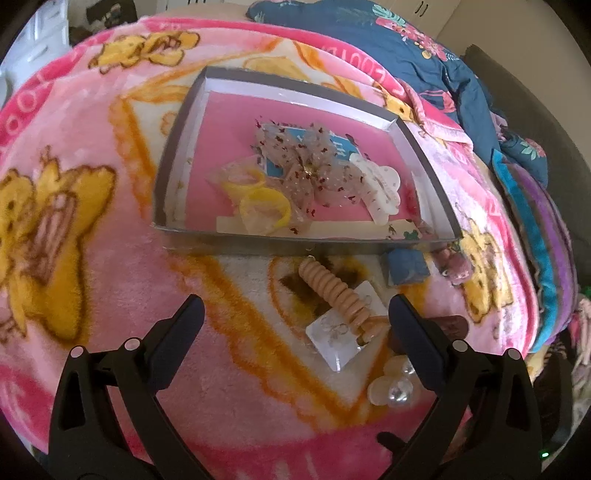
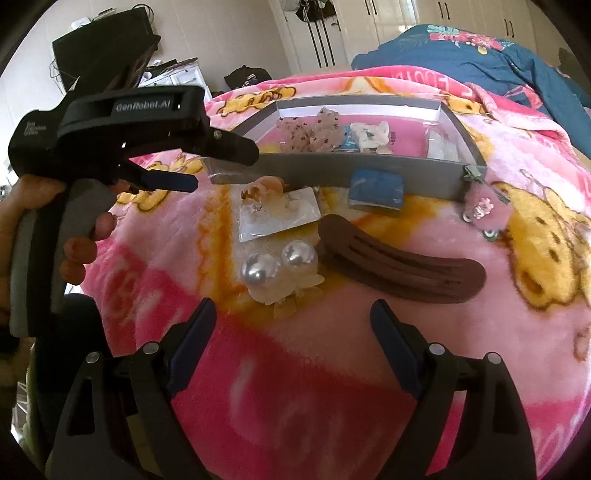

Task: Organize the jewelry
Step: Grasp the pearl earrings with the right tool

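A grey box [image 1: 168, 155] with a pink floor lies on the pink blanket and holds a sheer bow [image 1: 314, 162], yellow rings [image 1: 264, 205] and a white claw clip [image 1: 380, 192]. In front of it lie a beige spiral hair tie [image 1: 336, 291] on a clear packet [image 1: 341, 339], a pearl clip [image 1: 393, 386], a blue pouch [image 1: 406, 266] and a brown clip [image 2: 402, 267]. My left gripper [image 1: 295, 314] is open above the hair tie. My right gripper [image 2: 293, 315] is open just before the pearl clip [image 2: 279, 266]. The left gripper also shows in the right wrist view [image 2: 221, 166].
A blue floral duvet [image 1: 424, 59] is bunched at the back right. A pink fuzzy clip [image 2: 487, 210] lies by the box's right corner. A folded striped cloth [image 1: 543, 240] lies at the bed's right edge. Cupboards [image 2: 406, 22] and a cluttered desk [image 2: 103, 44] stand behind.
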### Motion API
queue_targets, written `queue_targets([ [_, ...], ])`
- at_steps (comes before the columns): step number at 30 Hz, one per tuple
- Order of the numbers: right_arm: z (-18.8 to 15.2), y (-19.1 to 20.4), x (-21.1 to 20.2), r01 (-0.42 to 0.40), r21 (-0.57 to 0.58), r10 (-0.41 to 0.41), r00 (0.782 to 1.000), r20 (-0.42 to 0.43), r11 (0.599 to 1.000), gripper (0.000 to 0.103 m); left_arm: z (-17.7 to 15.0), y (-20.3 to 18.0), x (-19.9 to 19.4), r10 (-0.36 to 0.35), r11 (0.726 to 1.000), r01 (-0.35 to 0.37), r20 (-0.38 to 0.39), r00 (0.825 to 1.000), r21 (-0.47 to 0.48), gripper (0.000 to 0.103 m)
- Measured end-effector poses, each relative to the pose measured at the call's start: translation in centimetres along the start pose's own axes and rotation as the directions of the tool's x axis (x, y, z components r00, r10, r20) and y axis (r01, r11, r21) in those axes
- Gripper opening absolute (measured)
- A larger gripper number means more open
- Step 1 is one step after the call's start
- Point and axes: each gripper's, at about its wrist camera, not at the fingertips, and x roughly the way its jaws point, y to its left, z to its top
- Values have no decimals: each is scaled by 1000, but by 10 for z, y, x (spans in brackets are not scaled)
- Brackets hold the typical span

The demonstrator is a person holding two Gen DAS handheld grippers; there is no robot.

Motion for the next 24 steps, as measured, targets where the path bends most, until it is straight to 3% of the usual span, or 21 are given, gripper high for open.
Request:
queue_targets([
  [5, 0, -1, 4, 3, -17, -3, 1000, 2, 1000, 76, 3, 2, 0, -26, 1000, 26, -1, 1000, -13, 89],
  [14, 8, 1, 9, 1, -31, -1, 1000, 9, 1000, 62, -2, -4, 9, -162, 985, 159, -48, 986, -63, 72],
  [18, 12, 6, 14, -12, -49, 12, 1000, 5, 999, 44, -3, -5, 21, -188, 979, 182, -73, 979, -91, 63],
  [24, 8, 5, 8, -24, -47, 25, 1000, 18, 999, 44, 2, -7, 33, -203, 974, 193, -80, 976, -118, 51],
])
